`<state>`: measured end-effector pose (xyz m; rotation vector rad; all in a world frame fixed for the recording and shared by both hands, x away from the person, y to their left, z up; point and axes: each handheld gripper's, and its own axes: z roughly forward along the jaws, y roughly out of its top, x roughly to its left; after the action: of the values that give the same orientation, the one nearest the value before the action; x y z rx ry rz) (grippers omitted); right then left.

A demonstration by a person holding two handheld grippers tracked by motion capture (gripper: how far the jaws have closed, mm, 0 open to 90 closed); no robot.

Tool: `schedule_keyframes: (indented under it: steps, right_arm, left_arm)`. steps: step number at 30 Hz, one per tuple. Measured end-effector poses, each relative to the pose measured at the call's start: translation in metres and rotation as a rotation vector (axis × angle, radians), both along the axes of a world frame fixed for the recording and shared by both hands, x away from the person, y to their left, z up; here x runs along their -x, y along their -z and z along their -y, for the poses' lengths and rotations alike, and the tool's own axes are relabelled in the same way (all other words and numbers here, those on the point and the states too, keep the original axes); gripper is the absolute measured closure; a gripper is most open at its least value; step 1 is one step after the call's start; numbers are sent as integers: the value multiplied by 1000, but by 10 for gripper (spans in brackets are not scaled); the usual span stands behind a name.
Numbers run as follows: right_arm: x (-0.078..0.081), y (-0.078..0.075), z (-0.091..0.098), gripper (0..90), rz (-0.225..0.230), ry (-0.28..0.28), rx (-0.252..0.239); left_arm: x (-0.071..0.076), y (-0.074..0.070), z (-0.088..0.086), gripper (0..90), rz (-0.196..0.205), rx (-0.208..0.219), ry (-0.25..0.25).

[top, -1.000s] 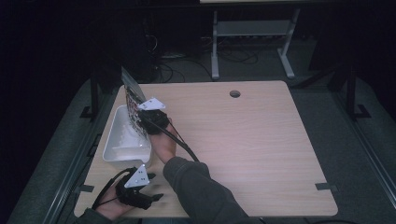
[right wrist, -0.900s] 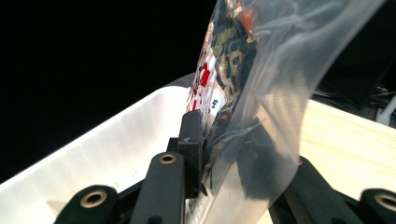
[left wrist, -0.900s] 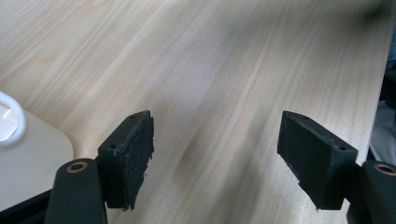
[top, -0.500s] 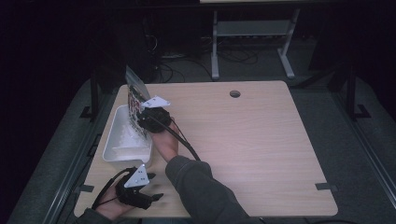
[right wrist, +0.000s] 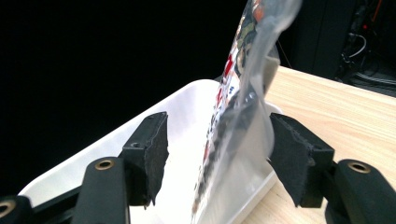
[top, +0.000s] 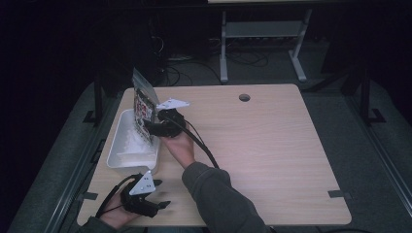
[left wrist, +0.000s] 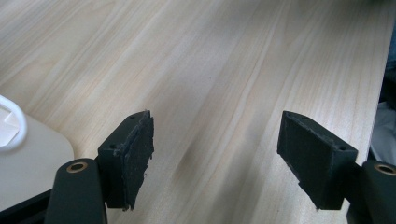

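A clear plastic bag [top: 143,104] with red and dark print stands upright in the far end of a white tray [top: 119,155] at the table's left side. My right gripper [top: 150,127] reaches in from the tray's right side. In the right gripper view the bag [right wrist: 243,84] hangs between the jaws of my right gripper [right wrist: 217,154], which stand open; the film lies near the right jaw, above the tray [right wrist: 182,107]. My left gripper [top: 162,193] rests near the front left edge. It is open [left wrist: 215,149] over bare wood with nothing between its jaws.
The wooden table [top: 272,145] stretches bare to the right, with a round cable hole [top: 244,97] near its far edge. A black cable [top: 201,145] trails from the right gripper over the forearm. A metal stand [top: 262,34] is on the dark floor beyond.
The bag's top has sunk a little lower and to the right over the tray. The right hand shifted only slightly. The left gripper has stayed where it was.
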<state>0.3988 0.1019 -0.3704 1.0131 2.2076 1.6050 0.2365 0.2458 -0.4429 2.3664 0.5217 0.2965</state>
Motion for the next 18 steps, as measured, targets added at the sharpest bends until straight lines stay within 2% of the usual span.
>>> schedule_keyframes:
  steps: [12, 18]
  right_arm:
    - [9, 0, 29, 351, -4, -64, -34]
    - [12, -1, 45, 336, -13, -77, -30]
  left_arm:
    - [-1, 1, 0, 266, -8, 0, 4]
    - [-2, 1, 1, 265, -8, 4, 2]
